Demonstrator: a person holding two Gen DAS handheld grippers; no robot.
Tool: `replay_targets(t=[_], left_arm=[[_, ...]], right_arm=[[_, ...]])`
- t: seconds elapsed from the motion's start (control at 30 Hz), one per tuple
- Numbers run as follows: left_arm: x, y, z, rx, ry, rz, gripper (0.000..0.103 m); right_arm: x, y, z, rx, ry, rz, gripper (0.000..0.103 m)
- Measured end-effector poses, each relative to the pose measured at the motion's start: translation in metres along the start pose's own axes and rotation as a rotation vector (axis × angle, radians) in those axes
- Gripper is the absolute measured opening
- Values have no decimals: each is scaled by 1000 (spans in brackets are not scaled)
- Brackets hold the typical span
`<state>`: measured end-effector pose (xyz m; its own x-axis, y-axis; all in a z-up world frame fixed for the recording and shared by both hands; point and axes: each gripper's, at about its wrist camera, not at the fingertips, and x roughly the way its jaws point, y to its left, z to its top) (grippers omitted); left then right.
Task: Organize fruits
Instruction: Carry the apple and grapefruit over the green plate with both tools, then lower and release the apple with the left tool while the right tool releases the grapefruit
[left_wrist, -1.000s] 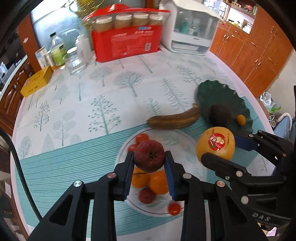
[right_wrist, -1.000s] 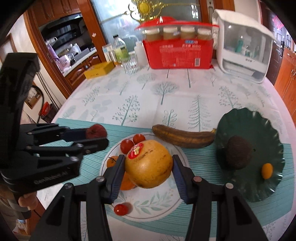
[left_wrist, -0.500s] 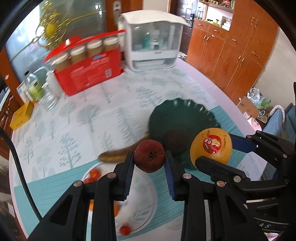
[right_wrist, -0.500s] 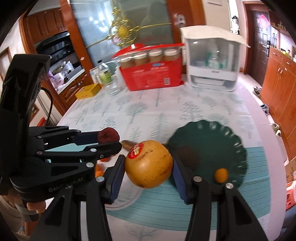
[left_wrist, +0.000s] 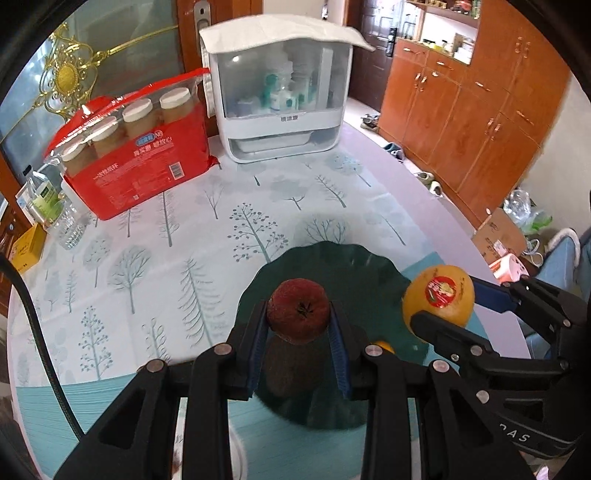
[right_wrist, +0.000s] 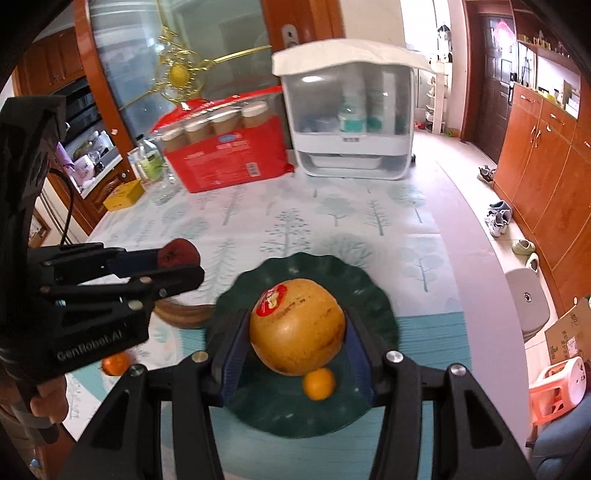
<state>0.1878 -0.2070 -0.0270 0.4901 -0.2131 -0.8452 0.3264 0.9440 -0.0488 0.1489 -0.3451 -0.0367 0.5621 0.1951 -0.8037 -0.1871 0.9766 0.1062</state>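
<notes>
In the left wrist view our left gripper (left_wrist: 298, 325) is clamped on a dark red apple (left_wrist: 297, 311), its blue pads pressed to both sides, and the fruit hangs above the green scalloped plate (left_wrist: 354, 273). Under the apple we make out a dark, blurred fruit lying on that plate, and a small orange fruit (left_wrist: 384, 346) peeks out beside the finger. To the right, the right gripper (left_wrist: 458, 306) carries a large yellow fruit with a red sticker (left_wrist: 438, 294) near the plate's edge. In the right wrist view that yellow fruit (right_wrist: 297, 326) sits squeezed between our right gripper's (right_wrist: 295, 332) pads, jaws partly apart to fit its width, directly over the plate (right_wrist: 373, 295), where the small orange fruit (right_wrist: 318, 384) rests. Only this view shows what remains off the plate: a banana (right_wrist: 184, 316) on the tablecloth and an orange fruit (right_wrist: 116, 363) behind the left gripper (right_wrist: 177, 266), whose handle a hand (right_wrist: 44, 400) grips. We judge the sorting partly done: two fruits lie on the plate, two are held above it waiting to be set down, and at least the banana and more fruit remain.
</notes>
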Motion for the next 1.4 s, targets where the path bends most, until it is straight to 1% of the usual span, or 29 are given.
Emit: replay_targets(t=[0.07, 0.27, 0.53, 0.73, 0.9, 1.03, 1.2, 1.3, 1.33, 1.37, 1.4], left_arm=[[19, -3, 8, -16, 25, 15, 30], [67, -7, 17, -52, 98, 39, 30], [122, -9, 11, -71, 205, 67, 31], [148, -10, 4, -82, 261, 75, 31], [161, -10, 1, -88, 286, 82, 31], [169, -9, -2, -94, 303, 85, 31], [171, -11, -3, -90, 303, 99, 32], [172, -11, -2, -92, 306, 105, 41], [172, -11, -2, -92, 304, 117, 47], [173, -9, -2, -95, 304, 128, 50], [174, -7, -3, -101, 306, 136, 58]], right_arm=[[11, -9, 2, -5, 13, -4, 51], [50, -29, 3, -20, 71, -11, 51], [88, -35, -7, -48, 148, 1, 51], [105, -37, -15, -50, 187, -3, 51], [115, -38, -19, -49, 209, -6, 51], [117, -36, -18, -60, 200, -13, 52], [118, -32, -19, -79, 191, -23, 53], [118, -31, -19, -90, 185, -34, 53], [118, -31, -20, -92, 185, -37, 53], [117, -31, -20, -94, 184, -38, 53], [118, -31, -20, -94, 184, -38, 53]])
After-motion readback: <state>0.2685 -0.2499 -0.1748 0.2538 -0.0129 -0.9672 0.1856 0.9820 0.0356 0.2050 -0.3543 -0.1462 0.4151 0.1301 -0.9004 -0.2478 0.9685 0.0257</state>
